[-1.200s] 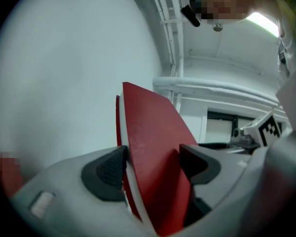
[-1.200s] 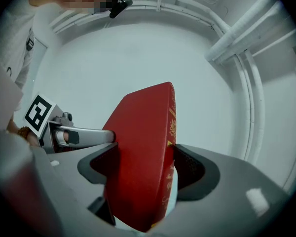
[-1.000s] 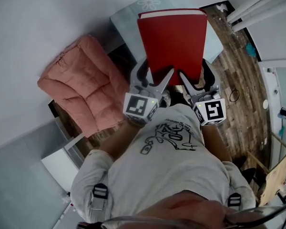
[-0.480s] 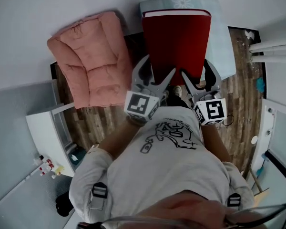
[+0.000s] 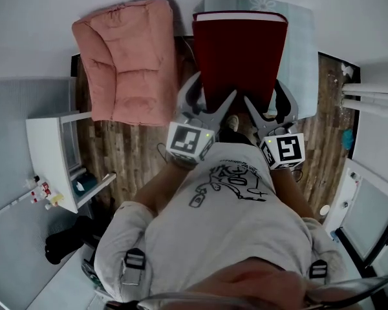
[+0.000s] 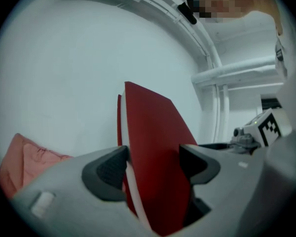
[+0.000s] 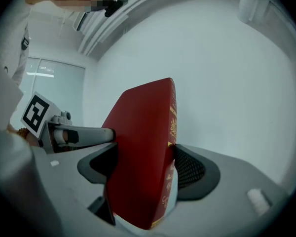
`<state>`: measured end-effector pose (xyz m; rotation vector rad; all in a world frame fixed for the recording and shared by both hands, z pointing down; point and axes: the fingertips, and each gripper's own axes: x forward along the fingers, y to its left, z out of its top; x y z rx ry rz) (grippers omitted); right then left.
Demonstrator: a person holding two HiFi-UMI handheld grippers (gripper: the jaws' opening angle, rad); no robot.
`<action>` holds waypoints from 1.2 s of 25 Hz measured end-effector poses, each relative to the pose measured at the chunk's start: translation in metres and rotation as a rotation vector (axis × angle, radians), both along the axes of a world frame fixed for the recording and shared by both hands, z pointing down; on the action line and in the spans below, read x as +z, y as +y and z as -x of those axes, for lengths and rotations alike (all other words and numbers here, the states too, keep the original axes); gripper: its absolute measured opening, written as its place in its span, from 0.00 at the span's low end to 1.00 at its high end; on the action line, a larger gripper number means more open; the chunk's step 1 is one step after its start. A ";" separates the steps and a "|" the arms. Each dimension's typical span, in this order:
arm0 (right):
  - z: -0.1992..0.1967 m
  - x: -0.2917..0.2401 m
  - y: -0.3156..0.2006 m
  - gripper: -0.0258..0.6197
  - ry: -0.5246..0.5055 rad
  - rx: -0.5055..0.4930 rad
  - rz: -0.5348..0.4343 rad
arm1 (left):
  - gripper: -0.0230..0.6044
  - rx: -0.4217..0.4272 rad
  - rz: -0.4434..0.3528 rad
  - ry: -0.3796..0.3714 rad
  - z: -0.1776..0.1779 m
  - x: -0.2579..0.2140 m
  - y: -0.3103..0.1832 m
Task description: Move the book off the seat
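Note:
A large red hardback book is held in the air in front of the person, cover up. My left gripper is shut on its near left part and my right gripper is shut on its near right part. In the left gripper view the book stands edge-on between the pads, pages showing. The right gripper view shows the gold-lettered spine pressed against the mesh pad. The pink cushioned seat lies to the left of the book, with nothing on it.
A pale blue surface with a flower print lies under and to the right of the book. A white cabinet stands at left, and a dark object lies on the wooden floor. White walls surround the area.
The room has swung round in the head view: the pink seat has gone from lower left to upper left, and the blue surface now lies under the book. Both grippers keep their hold.

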<state>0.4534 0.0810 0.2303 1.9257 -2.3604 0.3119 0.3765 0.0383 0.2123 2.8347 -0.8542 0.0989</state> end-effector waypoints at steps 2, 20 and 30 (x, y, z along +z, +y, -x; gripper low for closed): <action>-0.001 0.001 0.002 0.60 -0.001 -0.016 0.002 | 0.56 -0.015 -0.007 -0.002 0.000 0.000 0.003; 0.014 0.018 -0.012 0.60 0.004 -0.026 0.040 | 0.56 -0.019 0.015 -0.013 0.016 0.021 -0.008; 0.017 0.049 -0.030 0.60 -0.014 0.011 0.106 | 0.56 0.021 0.076 -0.036 0.016 0.053 -0.031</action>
